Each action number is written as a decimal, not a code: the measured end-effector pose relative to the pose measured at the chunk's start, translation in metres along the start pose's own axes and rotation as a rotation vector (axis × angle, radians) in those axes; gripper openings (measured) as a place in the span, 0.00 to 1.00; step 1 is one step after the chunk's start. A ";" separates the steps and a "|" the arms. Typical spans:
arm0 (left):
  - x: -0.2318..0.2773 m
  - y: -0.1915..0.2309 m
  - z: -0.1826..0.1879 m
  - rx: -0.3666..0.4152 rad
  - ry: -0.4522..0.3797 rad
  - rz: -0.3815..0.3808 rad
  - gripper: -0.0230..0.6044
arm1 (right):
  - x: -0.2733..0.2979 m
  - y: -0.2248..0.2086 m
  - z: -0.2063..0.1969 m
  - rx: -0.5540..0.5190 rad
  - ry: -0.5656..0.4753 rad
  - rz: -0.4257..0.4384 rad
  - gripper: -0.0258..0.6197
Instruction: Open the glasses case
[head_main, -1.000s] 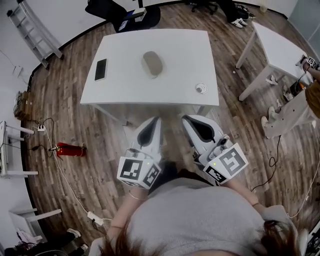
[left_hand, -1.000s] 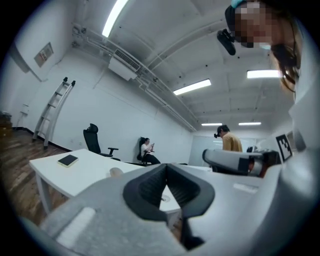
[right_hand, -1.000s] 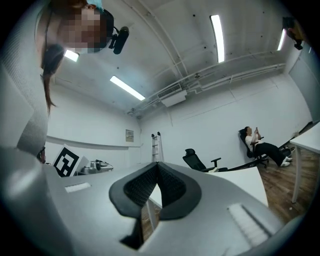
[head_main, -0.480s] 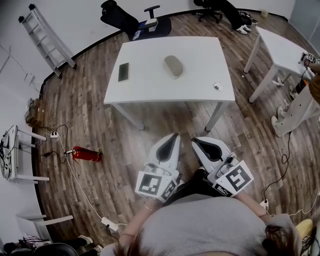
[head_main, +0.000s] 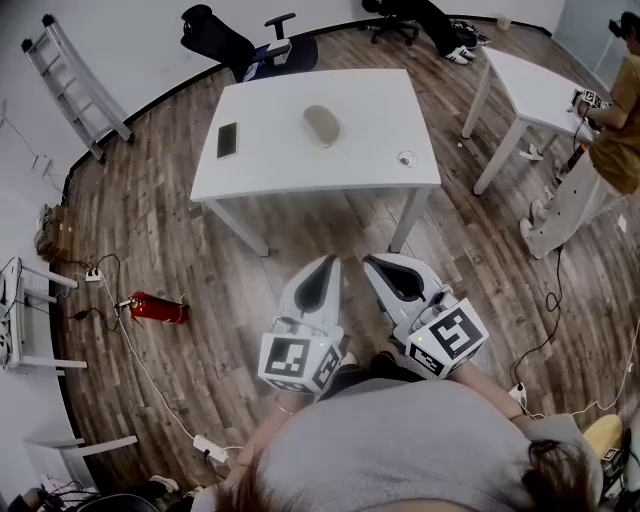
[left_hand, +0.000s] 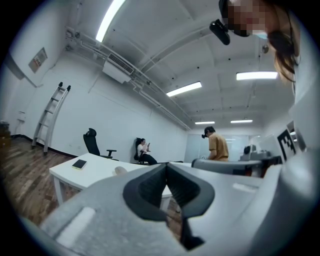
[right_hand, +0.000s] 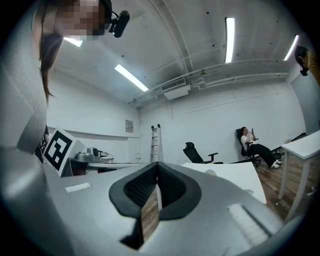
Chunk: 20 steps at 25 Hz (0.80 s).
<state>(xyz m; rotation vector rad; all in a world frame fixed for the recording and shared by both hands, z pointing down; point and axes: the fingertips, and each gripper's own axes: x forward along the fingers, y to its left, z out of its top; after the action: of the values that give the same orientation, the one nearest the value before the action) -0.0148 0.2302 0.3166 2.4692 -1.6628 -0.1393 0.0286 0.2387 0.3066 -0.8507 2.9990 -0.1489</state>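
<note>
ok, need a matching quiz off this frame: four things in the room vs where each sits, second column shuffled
1. glasses case
2. phone
3. fire extinguisher
4. ladder

a. lying on the wood floor
b. middle of the white table
c. leaning on the wall
d. left part of the table, seen from the head view

Pairs: 1-b, 2-d, 3-a, 4-c

Wood-plank floor (head_main: 150, 230). White surface (head_main: 370, 150) upper centre; second white table (head_main: 530, 85) upper right. Ladder (head_main: 78, 78) against white wall (head_main: 130, 30), upper left. Black chair (head_main: 215, 35) at top. Ceiling strip lights (left_hand: 184, 89) on.
</note>
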 end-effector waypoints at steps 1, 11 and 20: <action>-0.001 -0.003 0.001 0.004 -0.006 -0.002 0.04 | -0.002 0.002 -0.003 -0.001 0.007 0.004 0.05; 0.002 -0.021 -0.002 0.000 -0.005 0.004 0.04 | -0.016 0.000 -0.010 -0.031 0.020 0.006 0.05; 0.001 -0.021 0.002 0.004 -0.010 0.013 0.04 | -0.017 0.003 -0.005 -0.002 -0.009 0.013 0.05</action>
<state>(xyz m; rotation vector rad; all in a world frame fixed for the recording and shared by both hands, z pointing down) 0.0044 0.2372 0.3109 2.4645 -1.6839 -0.1477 0.0414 0.2510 0.3117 -0.8290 2.9965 -0.1424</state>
